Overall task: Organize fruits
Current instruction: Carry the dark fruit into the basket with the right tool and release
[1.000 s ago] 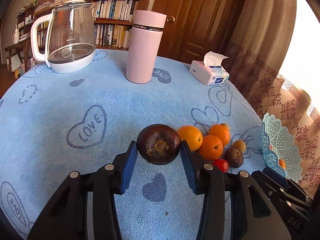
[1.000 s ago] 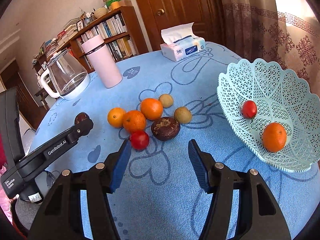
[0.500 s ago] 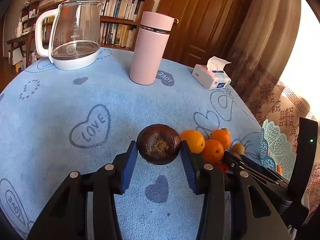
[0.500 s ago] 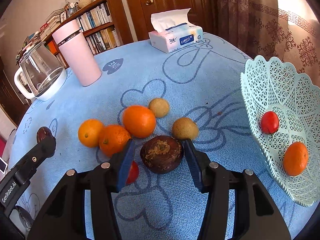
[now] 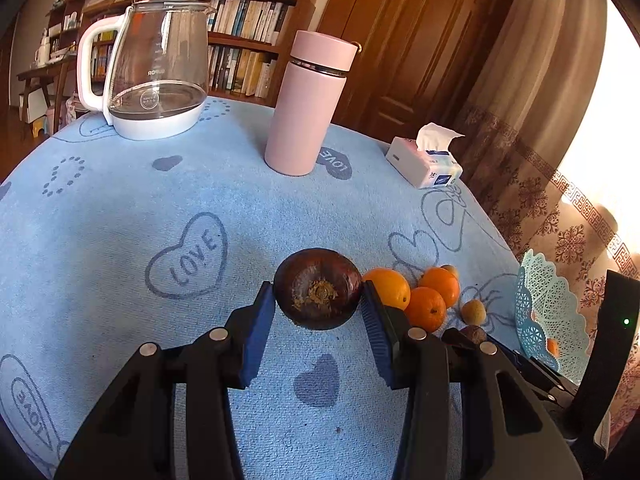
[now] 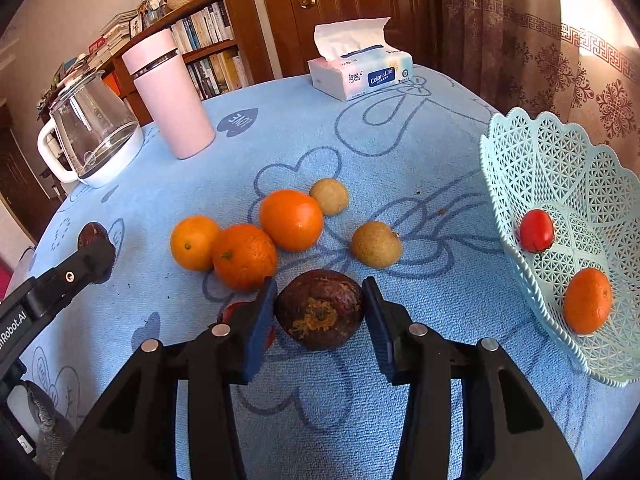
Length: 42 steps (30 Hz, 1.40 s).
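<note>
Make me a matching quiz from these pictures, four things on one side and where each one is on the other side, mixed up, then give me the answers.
Things:
1. red tomato
2. tissue box
3. dark round fruit
4. glass kettle

Places:
A. between the right gripper's fingers
B. inside the blue basket
C. far edge of the table, near the door
D. left of the pink flask

Pairs: 1-B, 2-C, 3-A, 4-D
</note>
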Available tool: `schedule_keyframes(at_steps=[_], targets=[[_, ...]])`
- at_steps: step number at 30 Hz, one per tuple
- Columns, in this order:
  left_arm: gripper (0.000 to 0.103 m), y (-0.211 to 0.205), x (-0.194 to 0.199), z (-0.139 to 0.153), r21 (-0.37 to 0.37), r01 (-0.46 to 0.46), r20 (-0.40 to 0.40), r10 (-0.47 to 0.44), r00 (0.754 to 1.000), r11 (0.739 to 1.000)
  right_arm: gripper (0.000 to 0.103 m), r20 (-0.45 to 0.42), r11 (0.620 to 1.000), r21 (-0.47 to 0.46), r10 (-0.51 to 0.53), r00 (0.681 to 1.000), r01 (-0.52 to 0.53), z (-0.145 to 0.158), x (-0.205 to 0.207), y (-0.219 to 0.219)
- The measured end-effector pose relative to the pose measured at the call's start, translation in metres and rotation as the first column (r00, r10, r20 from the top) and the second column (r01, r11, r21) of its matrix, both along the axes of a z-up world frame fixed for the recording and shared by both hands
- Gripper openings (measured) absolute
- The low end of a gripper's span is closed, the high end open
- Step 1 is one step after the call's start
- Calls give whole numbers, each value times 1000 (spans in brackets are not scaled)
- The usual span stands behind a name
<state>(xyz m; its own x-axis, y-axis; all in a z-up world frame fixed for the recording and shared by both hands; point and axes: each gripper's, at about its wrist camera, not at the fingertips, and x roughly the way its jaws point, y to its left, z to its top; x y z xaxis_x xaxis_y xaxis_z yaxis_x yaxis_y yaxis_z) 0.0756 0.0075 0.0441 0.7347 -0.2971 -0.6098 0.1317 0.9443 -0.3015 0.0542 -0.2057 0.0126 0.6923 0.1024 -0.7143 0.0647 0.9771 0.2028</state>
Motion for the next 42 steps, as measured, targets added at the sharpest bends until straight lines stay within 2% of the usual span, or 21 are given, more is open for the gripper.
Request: schedule_keyframes(at_steps=[8, 19, 30, 42], targets=[[45, 2, -3, 3, -13, 1, 9, -1, 1000, 1000, 45, 52, 1000, -8, 10, 999, -9, 15, -22, 5], [45, 1, -5, 5, -24, 13, 17, -12, 1000, 1000, 45, 104, 999, 14, -34, 994, 33, 37, -39, -11], [45, 0, -6, 6, -26, 17, 18, -17, 1000, 1000, 45, 163, 983, 48, -184, 969, 178, 60, -64, -66], [45, -3, -7, 5, -13, 25, 22, -25, 999, 1000, 45, 155, 922, 72, -388, 909, 381, 57, -95, -146]])
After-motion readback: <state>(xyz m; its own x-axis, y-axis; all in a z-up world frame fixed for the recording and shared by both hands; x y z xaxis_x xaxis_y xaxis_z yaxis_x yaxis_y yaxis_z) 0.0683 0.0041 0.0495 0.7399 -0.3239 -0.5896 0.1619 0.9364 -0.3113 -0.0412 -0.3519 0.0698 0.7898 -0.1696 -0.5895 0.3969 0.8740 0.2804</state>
